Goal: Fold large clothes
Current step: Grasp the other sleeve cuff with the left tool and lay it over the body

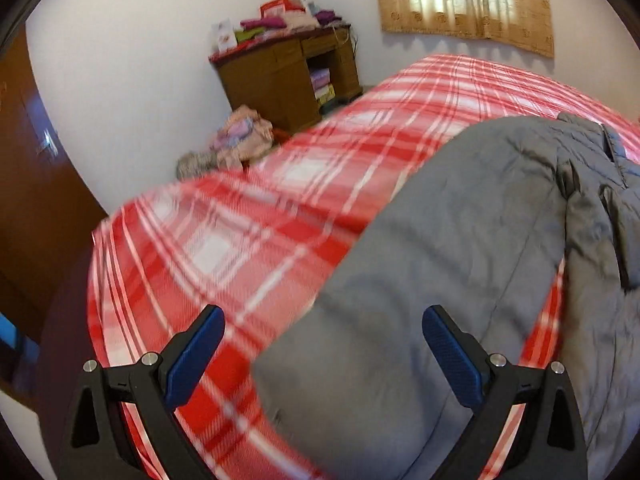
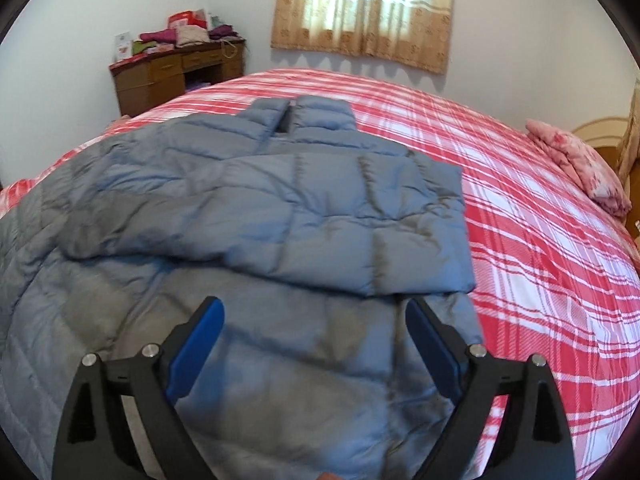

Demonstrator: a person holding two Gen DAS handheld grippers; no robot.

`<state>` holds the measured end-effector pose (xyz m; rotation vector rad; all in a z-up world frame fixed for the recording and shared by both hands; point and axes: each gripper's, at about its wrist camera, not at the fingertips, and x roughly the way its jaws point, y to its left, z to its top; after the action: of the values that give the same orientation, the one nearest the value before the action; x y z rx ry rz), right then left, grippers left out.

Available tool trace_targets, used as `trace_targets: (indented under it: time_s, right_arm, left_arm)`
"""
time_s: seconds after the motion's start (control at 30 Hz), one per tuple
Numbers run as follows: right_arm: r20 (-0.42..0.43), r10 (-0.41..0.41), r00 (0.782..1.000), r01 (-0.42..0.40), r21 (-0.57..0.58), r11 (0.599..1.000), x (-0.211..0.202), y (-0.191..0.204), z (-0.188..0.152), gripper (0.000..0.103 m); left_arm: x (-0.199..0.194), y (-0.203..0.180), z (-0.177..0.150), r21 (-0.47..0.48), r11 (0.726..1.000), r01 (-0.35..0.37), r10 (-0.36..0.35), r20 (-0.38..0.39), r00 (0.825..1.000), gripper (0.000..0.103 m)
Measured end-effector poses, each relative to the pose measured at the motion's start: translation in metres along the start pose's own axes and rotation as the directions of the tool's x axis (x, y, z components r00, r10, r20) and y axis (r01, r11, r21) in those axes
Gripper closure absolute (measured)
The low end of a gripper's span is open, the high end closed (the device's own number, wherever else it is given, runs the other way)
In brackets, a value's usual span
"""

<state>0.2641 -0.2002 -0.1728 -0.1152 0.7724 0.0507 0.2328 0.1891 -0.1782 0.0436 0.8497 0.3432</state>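
Observation:
A large grey-blue quilted puffer jacket [image 2: 256, 208] lies flat on a bed with a red and white plaid cover [image 2: 520, 216]. Its collar [image 2: 308, 114] points to the far side and one sleeve [image 2: 280, 224] is folded across the body. My right gripper [image 2: 314, 312] is open and empty, hovering over the jacket's lower part. In the left wrist view the jacket [image 1: 460, 248] fills the right half. My left gripper [image 1: 324, 320] is open and empty, above the jacket's left edge where it meets the plaid cover [image 1: 240, 216].
A wooden desk [image 1: 288, 68] stacked with folded clothes stands against the far wall; it also shows in the right wrist view [image 2: 176, 72]. A heap of clothes [image 1: 236, 140] lies on the floor by the bed. A pink floral pillow [image 2: 580, 164] lies at the bed's right. A curtained window [image 2: 364, 8] is behind.

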Motion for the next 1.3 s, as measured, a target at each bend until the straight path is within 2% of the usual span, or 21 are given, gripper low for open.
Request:
trace_targets:
  time_s: [0.1,0.13,0.17,0.2,0.23,0.27,0.3,0.37,0.4,0.5,0.57,0.7,0.83,0.97,1.07,1.1,1.13,1.17,1.23,1.3]
  right_arm:
    - [0.005,0.016,1.0,-0.015,-0.014,1.0,-0.006,0.009,-0.001,0.009]
    - [0.013,0.016,1.0,-0.016,-0.016,1.0,-0.009,0.01,-0.001,0.009]
    - [0.021,0.015,1.0,-0.015,-0.016,1.0,-0.013,0.01,-0.002,0.009]
    - [0.032,0.013,0.999,-0.013,-0.013,1.0,-0.018,0.008,-0.002,0.009]
    - [0.041,0.008,0.999,-0.008,-0.007,1.0,-0.022,0.004,-0.003,0.009]
    - [0.049,0.001,0.999,-0.001,0.0,1.0,-0.026,0.002,-0.004,0.009]
    - [0.06,-0.024,0.998,0.022,0.02,1.0,-0.03,0.0,-0.005,0.009]
    - [0.072,-0.043,0.996,0.039,0.05,0.998,-0.036,-0.012,-0.007,0.009]
    - [0.075,-0.048,0.996,0.043,0.063,0.997,-0.037,-0.016,-0.008,0.009]
    - [0.074,-0.061,0.995,0.052,0.114,0.992,-0.037,-0.032,-0.01,0.009]
    - [0.078,-0.063,0.995,0.052,0.136,0.989,-0.038,-0.037,-0.011,0.009]
    - [0.074,-0.059,0.995,0.047,0.157,0.987,-0.036,-0.044,-0.014,0.009]
    - [0.076,-0.059,0.995,0.046,0.159,0.986,-0.037,-0.049,-0.019,0.009]
    - [0.073,-0.055,0.996,0.042,0.17,0.985,-0.037,-0.058,-0.023,0.009]
    - [0.071,-0.056,0.996,0.042,0.18,0.983,-0.035,-0.065,-0.026,0.009]
    - [0.07,-0.055,0.996,0.041,0.184,0.982,-0.034,-0.068,-0.027,0.009]
    - [0.067,-0.054,0.996,0.04,0.187,0.982,-0.033,-0.07,-0.029,0.009]
    - [0.063,-0.052,0.997,0.039,0.188,0.981,-0.032,-0.071,-0.029,0.009]
    - [0.049,-0.047,0.998,0.037,0.192,0.981,-0.028,-0.074,-0.032,0.009]
    - [0.03,-0.037,0.999,0.03,0.194,0.981,-0.025,-0.076,-0.033,0.009]
  left_arm:
    - [0.01,0.002,-0.015,-0.029,0.999,0.03,-0.031,-0.038,0.999,0.004]
    - [0.013,0.003,-0.017,-0.038,0.998,0.048,-0.05,-0.037,0.998,0.013]
    - [0.016,0.003,-0.019,-0.045,0.997,0.065,-0.066,-0.036,0.997,0.056]
    - [0.018,0.003,-0.017,-0.049,0.996,0.078,-0.08,-0.049,0.996,0.064]
    - [0.012,0.005,-0.01,-0.049,0.996,0.076,-0.078,-0.031,0.996,0.078]
    - [0.009,0.007,-0.002,-0.054,0.995,0.081,-0.082,-0.024,0.996,0.085]
    - [0.0,0.012,0.01,-0.06,0.996,0.059,-0.059,0.004,0.998,0.085]
    - [-0.021,0.017,0.037,-0.05,0.999,-0.003,0.007,0.087,0.996,0.086]
    - [-0.031,0.017,0.048,-0.048,0.999,-0.01,0.016,0.12,0.993,0.086]
    - [-0.062,0.004,0.083,-0.02,1.0,-0.008,0.012,0.21,0.978,0.086]
    - [-0.081,-0.018,0.1,0.023,1.0,0.001,-0.008,0.264,0.964,0.086]
    - [-0.108,-0.083,0.122,0.118,0.99,0.081,-0.115,0.324,0.939,0.086]
    - [-0.124,-0.158,0.127,0.213,0.963,0.166,-0.233,0.347,0.908,0.086]
    - [-0.135,-0.245,0.119,0.333,0.911,0.245,-0.354,0.322,0.878,0.086]
    - [-0.138,-0.299,0.111,0.395,0.874,0.283,-0.414,0.3,0.86,0.086]
    - [-0.137,-0.314,0.11,0.404,0.863,0.305,-0.436,0.287,0.853,0.083]
    - [-0.137,-0.329,0.109,0.419,0.848,0.325,-0.457,0.268,0.848,0.07]
    - [-0.136,-0.346,0.107,0.435,0.833,0.341,-0.475,0.248,0.845,0.048]
    - [-0.142,-0.361,0.099,0.433,0.834,0.341,-0.482,0.271,0.833,0.02]
    - [-0.152,-0.371,0.096,0.436,0.836,0.333,-0.486,0.309,0.817,0.018]
